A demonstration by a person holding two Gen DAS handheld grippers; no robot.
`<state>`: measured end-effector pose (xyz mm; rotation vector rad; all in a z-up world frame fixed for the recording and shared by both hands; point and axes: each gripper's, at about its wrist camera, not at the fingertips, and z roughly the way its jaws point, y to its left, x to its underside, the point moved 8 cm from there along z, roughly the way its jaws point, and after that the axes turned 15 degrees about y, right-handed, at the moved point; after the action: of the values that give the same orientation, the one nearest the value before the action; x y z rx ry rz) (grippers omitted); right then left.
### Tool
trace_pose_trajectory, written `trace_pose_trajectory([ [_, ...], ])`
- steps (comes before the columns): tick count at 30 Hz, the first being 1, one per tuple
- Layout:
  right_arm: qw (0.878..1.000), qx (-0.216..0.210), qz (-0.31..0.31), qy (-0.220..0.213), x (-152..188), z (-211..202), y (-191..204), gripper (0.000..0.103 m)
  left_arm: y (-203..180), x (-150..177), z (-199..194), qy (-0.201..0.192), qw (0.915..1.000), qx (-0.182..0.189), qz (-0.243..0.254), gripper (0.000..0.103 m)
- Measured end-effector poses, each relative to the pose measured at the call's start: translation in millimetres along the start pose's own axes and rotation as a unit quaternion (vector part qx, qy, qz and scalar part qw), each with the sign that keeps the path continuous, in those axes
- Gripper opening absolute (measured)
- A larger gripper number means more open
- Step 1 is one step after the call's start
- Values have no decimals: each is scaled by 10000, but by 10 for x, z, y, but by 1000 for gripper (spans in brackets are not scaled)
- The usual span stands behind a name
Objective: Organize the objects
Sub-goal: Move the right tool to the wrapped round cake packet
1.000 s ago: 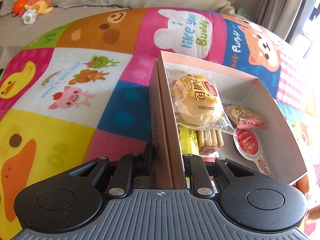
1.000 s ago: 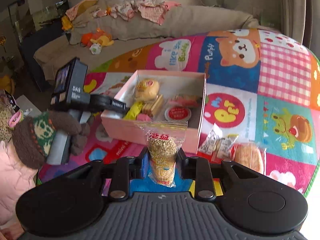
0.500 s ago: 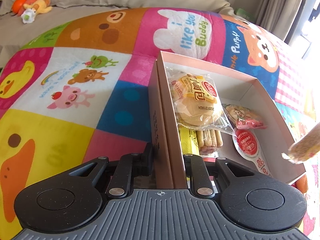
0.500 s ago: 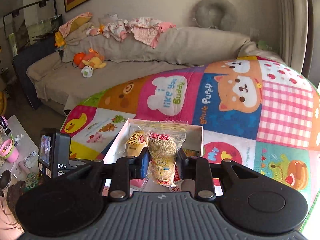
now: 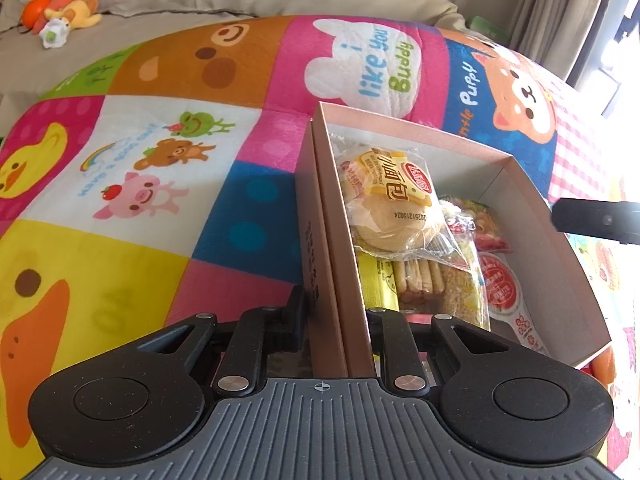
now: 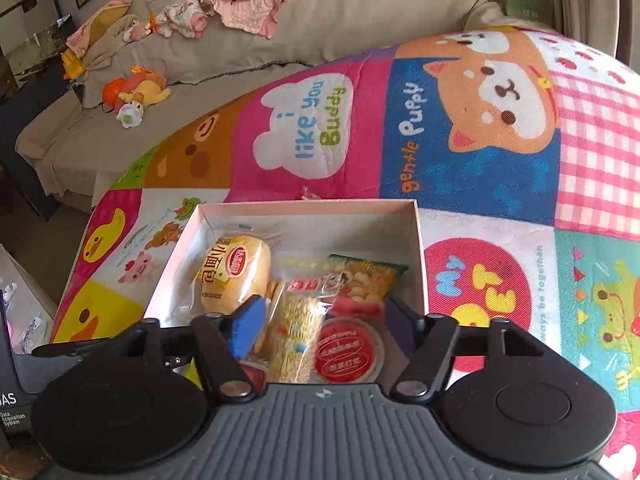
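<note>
Jaws of the right gripper [image 6: 322, 314] are opening over the pink box [image 6: 418, 252], the puffed-grain snack bag [image 6: 296, 336] lying loose between them among other packets. Left gripper [image 5: 336, 320] is clamped on the box's near wall. Light, crinkly and crushable, that bag is best taken gently across its middle.

The left wrist view looks steeply down along its tool [image 5: 336, 312], very close at the pink box's [image 5: 340, 272] side wall. The right wrist view looks down from above the same box [image 6: 418, 248], near its front edge. Both share the box's inside and the patchwork mat [image 5: 160, 184] [image 6: 480, 184].
</note>
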<state>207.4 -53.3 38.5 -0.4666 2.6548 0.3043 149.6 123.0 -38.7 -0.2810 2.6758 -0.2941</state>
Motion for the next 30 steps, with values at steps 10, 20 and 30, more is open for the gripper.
trace_pose_trajectory([
  [10, 9895, 1150, 664, -563, 258, -459, -1197, 85, 0, 2, -5, -9, 10000, -18, -16, 21],
  [20, 9792, 1168, 1653, 142, 782, 128, -2095, 58, 5, -4, -5, -3, 10000, -36, 4, 21],
  [30, 9879, 694, 1381, 112, 1241, -37, -1650, 59, -4, 7, -1, -36, 9999, -94, -17, 20],
])
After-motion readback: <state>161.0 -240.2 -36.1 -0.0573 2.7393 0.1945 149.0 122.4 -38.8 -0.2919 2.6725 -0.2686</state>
